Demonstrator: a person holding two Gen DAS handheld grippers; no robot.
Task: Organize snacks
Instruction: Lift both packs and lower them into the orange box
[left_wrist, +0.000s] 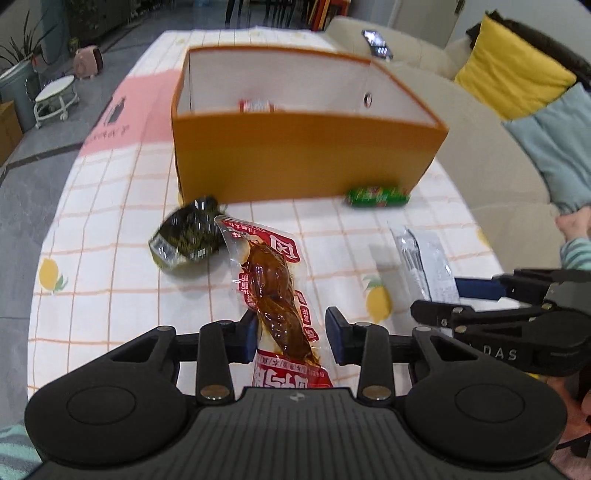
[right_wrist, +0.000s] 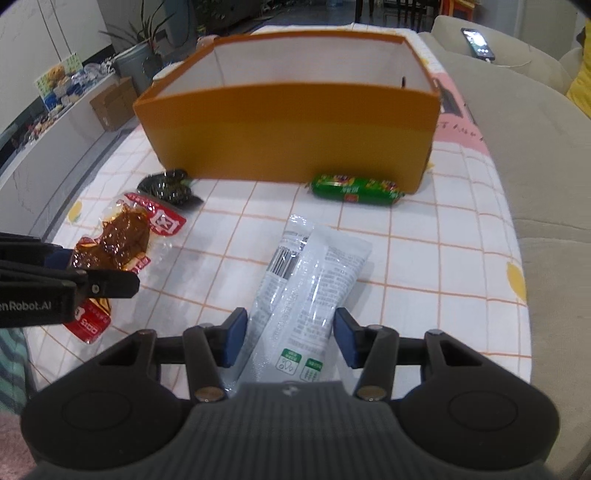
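Left wrist view: two soft packets in hand, box ahead

Left wrist view first: left hand-held gripper (left_wrist: 291, 334) pinching a red and clear vacuum packet (left_wrist: 271, 291) of brown sauced meat, near its lower end, most of the packet sticking out forward over the table (left_wrist: 110, 266). Right pad not plainly touching the film, so grip on that side hard to confirm (blur at the edges does not help). Right wrist view: right hand-held gripper (right_wrist: 291, 334) closed around a white plastic packet (right_wrist: 306, 288), pads against both sides, far end drooping toward the cloth.

Likely light, both of them. Film slick and floppy, liable to slide or fold; meat packet lumpy in the middle, better pinched across the flat sealed margin or the firm bulge than on loose film. White packet soft and crinkly, best taken near mid-length to limit sagging.

Still lying on the table: a dark green crumpled packet (left_wrist: 186, 236) just beside the meat packet, and a green sausage-shaped snack (right_wrist: 354, 190) close against the front wall of the orange box (right_wrist: 288, 133). Box open on top, walls tall, something red and white already inside at the back. Need to clear the front rim before lowering. Room tight between the two tools, close side by side; table edge and sofa near on the right.
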